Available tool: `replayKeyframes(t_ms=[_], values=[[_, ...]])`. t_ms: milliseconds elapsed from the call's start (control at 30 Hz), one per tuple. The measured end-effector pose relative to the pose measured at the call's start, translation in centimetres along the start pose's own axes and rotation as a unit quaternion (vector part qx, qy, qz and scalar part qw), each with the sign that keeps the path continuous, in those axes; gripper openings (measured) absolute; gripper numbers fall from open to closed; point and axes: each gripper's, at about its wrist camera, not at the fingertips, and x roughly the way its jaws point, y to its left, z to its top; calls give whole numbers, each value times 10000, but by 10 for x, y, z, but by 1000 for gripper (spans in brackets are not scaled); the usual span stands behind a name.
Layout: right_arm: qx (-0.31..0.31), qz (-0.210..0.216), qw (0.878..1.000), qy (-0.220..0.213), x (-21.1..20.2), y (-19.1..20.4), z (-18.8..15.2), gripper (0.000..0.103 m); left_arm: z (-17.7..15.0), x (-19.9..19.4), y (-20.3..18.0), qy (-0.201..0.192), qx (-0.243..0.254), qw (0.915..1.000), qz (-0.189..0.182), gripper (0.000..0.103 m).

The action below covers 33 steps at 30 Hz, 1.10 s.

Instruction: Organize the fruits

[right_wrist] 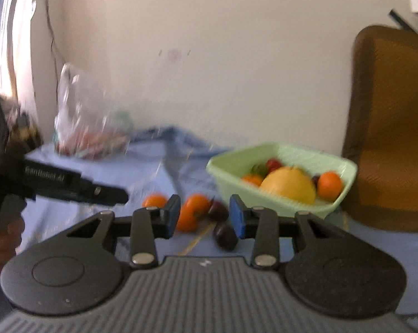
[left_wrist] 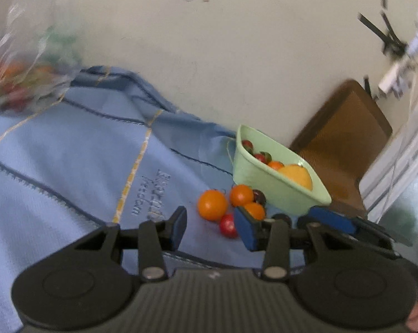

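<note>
My left gripper (left_wrist: pixel 210 229) hangs over the blue cloth (left_wrist: pixel 70 172) with its blue-padded fingers apart and nothing between them; only cloth shows in the gap. My right gripper (right_wrist: pixel 204 216) is spread the same way, holding nothing. In its view the gap frames an orange fruit (right_wrist: pixel 193 212) and a dark plum (right_wrist: pixel 218 211) that lie further off on the cloth, not touched by the pads.

Just past my left fingertips sits the loose cluster of fruit: a large orange one (left_wrist: pixel 212 204), a second orange one (left_wrist: pixel 241 195) beside it, a third (left_wrist: pixel 254 211) partly behind my right-hand pad, a small red one (left_wrist: pixel 228 225) nearest me and a dark one (left_wrist: pixel 259 197) at the back. In the right view another dark plum (right_wrist: pixel 225 236) lies close to my right pad, and one more orange fruit (right_wrist: pixel 154 201) shows left of my left pad.

Beyond the cluster stands the pale green basket (left_wrist: pixel 264 186), just beside the loose fruit. It holds a big yellow fruit (right_wrist: pixel 288 186), small orange ones and a few red ones that look like strawberries.

Further left, at the back of the cloth, a clear plastic bag (right_wrist: pixel 81 116) holds blurred red and green contents. A brown chair (right_wrist: pixel 389 127) stands right of the basket, with the cream wall (right_wrist: pixel 209 41) behind everything.
</note>
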Motion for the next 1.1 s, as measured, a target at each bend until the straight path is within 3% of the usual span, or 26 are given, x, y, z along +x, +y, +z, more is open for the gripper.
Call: replayKeyframes(t_ms=[200, 533, 600, 667, 800, 900, 933, 1000, 1100], values=[[143, -68, 9997, 197, 8, -6, -3, 43, -8, 8, -32, -33, 1068, 9939, 272, 38], [-81, -19, 9997, 238, 23, 0, 3, 43, -15, 27, -32, 293, 1069, 9934, 303, 37], [-16, 63, 9997, 239, 28, 1, 8, 42, -15, 30, -36, 289, 1145, 9922, 392, 29], [48, 96, 9996, 265, 34, 0, 13, 43, -14, 33, -37, 315, 1146, 9923, 360, 30], [134, 260, 9977, 614, 51, 0, 14, 43, -16, 35, -42, 341, 1272, 9907, 353, 24], [560, 477, 9936, 856, 58, -10, 11, 42, -16, 35, -43, 329, 1278, 9906, 354, 23], [596, 524, 9931, 864, 57, -12, 10, 41, -16, 35, -41, 333, 1242, 9912, 326, 23], [819, 720, 9888, 1017, 57, -16, 11, 27, -16, 32, -40, 289, 1197, 9919, 300, 23], [1078, 759, 9863, 987, 49, -18, 10, 27, -21, 20, -40, 231, 1109, 9935, 103, 23]])
